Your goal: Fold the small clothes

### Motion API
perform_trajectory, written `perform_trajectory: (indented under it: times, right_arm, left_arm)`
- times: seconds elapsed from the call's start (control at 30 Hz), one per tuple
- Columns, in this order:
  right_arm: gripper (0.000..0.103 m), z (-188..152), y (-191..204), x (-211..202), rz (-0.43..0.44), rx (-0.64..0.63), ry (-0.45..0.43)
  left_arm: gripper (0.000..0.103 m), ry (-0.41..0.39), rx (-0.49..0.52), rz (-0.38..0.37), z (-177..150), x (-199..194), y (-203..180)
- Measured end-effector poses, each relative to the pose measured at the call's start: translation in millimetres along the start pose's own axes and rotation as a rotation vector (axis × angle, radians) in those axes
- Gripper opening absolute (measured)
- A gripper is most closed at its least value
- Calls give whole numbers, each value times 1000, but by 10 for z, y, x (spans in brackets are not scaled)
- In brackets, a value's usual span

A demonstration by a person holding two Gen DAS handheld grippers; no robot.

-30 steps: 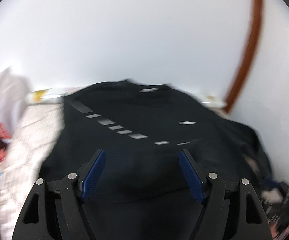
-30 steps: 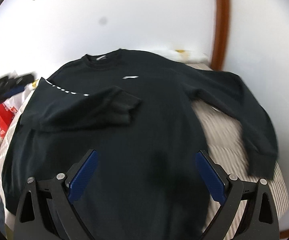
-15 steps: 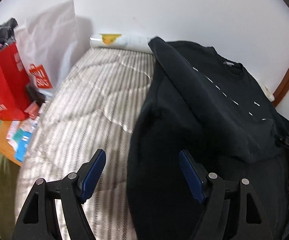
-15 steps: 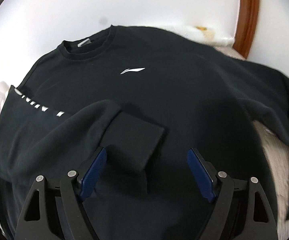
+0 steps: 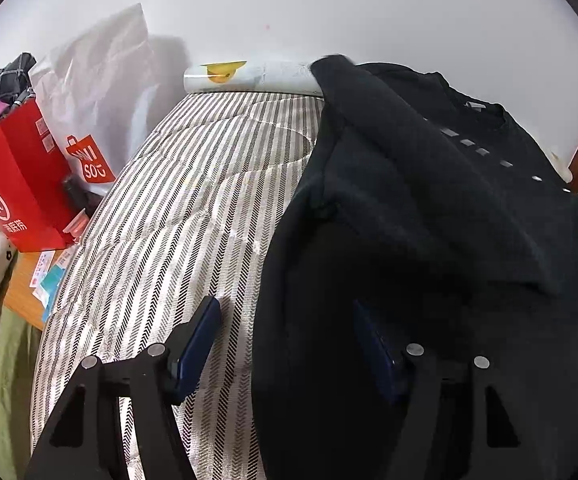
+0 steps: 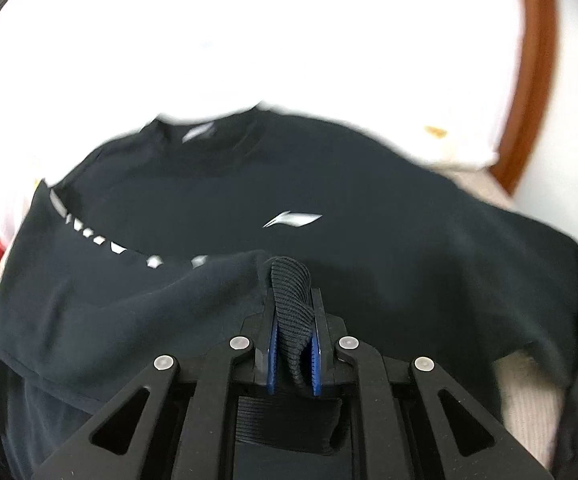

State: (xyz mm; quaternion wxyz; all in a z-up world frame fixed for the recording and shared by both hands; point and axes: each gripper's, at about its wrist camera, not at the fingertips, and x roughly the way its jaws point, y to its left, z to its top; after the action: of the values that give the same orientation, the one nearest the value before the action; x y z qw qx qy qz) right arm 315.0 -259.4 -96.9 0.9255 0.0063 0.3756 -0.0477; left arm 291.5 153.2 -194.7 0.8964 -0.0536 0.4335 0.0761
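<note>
My right claw [image 6: 292, 336] is clenched on the sweatshirt [image 6: 329, 184] cuff [image 6: 291, 300], left claw [image 5: 289, 344] released; I'd draw the sleeve flat across, without bunching.

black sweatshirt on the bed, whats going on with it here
A person is folding the black sweatshirt, which is spread on a striped mattress. The right gripper is shut on the ribbed cuff of one sleeve, which is folded across the chest. The left gripper is open and empty, straddling the sweatshirt's side edge. The other sleeve lies out to the side.
</note>
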Motion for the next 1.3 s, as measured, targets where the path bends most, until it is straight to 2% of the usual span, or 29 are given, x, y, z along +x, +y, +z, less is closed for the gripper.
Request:
perform_trajectory:
  times: [0.1,0.2,0.3,0.4,0.57,0.77,0.93,1.13,1.2,1.3]
  right_arm:
    - [13,-28,-271,84,-61,46,27]
    - [17,-74,-389,185,-45,66,90]
    - [31,-140,-426,188,-98,55,128]
    - [42,-289,-492,-6,-63,64,112]
    - [55,-749,-559,-464,-58,33,115]
    - [61,-1413,-712,-976,-68,10,139]
    - [65,-1904,-823,-1324,-20,29,148]
    - [71,-2328,-906,-1502,11,102,173]
    - [71,-2424,-897,-1518,16,113,178]
    - [70,-2520,-879,-1584,7,135,146]
  left_arm:
    - [66,1,-2,10,3,0,2]
    - [66,8,-5,8,2,-7,6]
    - [67,33,-13,0,-23,-56,23]
    - [67,52,-13,-16,-107,-149,44]
    - [67,75,-4,-41,-349,-349,104]
    - [66,90,-1,-97,-770,-691,172]
    - [66,88,-3,-120,-1085,-983,177]
    - [65,87,-14,-143,-1351,-1162,154]
    - [62,83,-22,-146,-1397,-1198,125]
    - [51,84,-13,-146,-1430,-1224,68]
